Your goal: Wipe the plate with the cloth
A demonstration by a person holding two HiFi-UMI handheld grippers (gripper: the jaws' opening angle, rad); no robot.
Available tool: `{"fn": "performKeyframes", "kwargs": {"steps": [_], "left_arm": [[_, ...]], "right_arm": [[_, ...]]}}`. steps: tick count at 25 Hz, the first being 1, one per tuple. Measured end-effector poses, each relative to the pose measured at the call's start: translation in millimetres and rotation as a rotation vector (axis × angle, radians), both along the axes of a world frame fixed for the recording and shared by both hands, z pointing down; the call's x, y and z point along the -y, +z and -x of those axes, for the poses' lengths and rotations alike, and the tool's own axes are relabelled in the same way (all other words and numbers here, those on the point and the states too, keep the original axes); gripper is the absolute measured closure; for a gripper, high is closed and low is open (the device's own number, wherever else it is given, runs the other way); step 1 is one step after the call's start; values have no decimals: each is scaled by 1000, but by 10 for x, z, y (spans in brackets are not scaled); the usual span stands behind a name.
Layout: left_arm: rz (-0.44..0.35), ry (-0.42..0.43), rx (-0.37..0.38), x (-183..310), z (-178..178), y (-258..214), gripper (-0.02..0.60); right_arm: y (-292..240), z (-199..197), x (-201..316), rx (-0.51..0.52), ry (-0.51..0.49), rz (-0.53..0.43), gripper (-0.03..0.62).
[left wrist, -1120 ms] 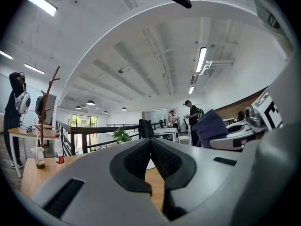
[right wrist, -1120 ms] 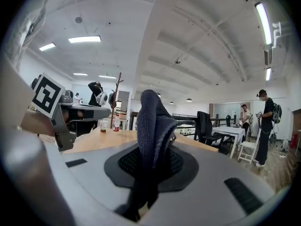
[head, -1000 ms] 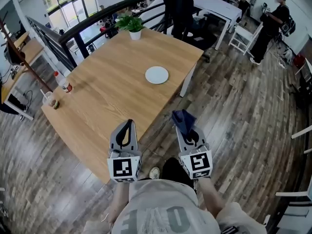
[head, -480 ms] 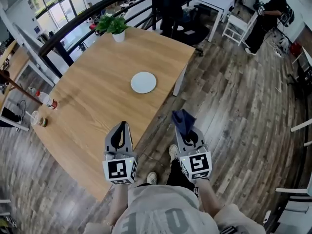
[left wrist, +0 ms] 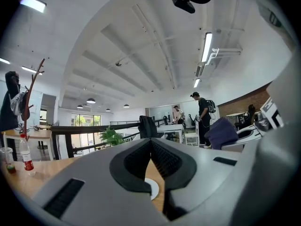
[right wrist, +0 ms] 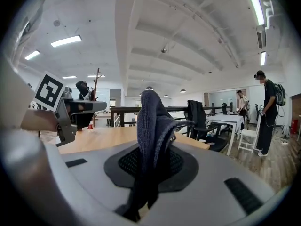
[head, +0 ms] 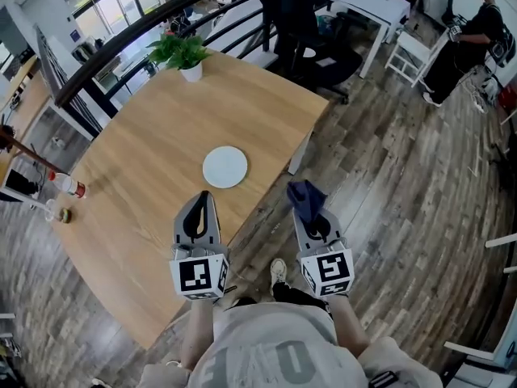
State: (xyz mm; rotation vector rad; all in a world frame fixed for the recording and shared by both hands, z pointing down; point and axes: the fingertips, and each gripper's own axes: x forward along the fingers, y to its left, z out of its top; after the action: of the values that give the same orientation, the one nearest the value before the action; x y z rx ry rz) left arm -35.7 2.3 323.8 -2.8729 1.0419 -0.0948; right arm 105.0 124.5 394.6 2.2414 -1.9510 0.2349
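Head view, looking steeply down: I hold both grippers out ahead of me, side by side, at the near edge of a wooden table (head: 137,152).

The left gripper (head: 203,200) hangs over the table's near side. Its jaws are pressed together with nothing between them. I judge it is kept free as the spare hand, ready to steady the plate if wiping pushes it.

The right gripper (head: 313,215) sits off the table edge, above the plank floor. Its jaws are clamped on a dark blue cloth (head: 304,197). The cloth stands up out of them in a bunched fold, so a loose pad of fabric leads and can meet the plate first.

The white plate (head: 224,167) lies flat and bare on the table. It is just ahead of the left gripper's tip, to the left of the cloth, and apart from both. No wiping has begun; the cloth must cross over the table edge to reach it.

A potted plant (head: 182,53) stands at the far edge and a bottle (head: 66,185) at the left edge, both well apart from the plate.
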Motion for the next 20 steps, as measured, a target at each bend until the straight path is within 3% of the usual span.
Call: {"fn": "performKeyframes", "kwargs": {"steps": [8, 20], "left_arm": [[12, -59, 4, 208, -536, 80, 574], [26, -181, -6, 1131, -582, -1, 574]], "right_arm": [[3, -519, 355, -6, -92, 1, 534], [-49, -635, 1308, 3, -219, 6, 534]]}}
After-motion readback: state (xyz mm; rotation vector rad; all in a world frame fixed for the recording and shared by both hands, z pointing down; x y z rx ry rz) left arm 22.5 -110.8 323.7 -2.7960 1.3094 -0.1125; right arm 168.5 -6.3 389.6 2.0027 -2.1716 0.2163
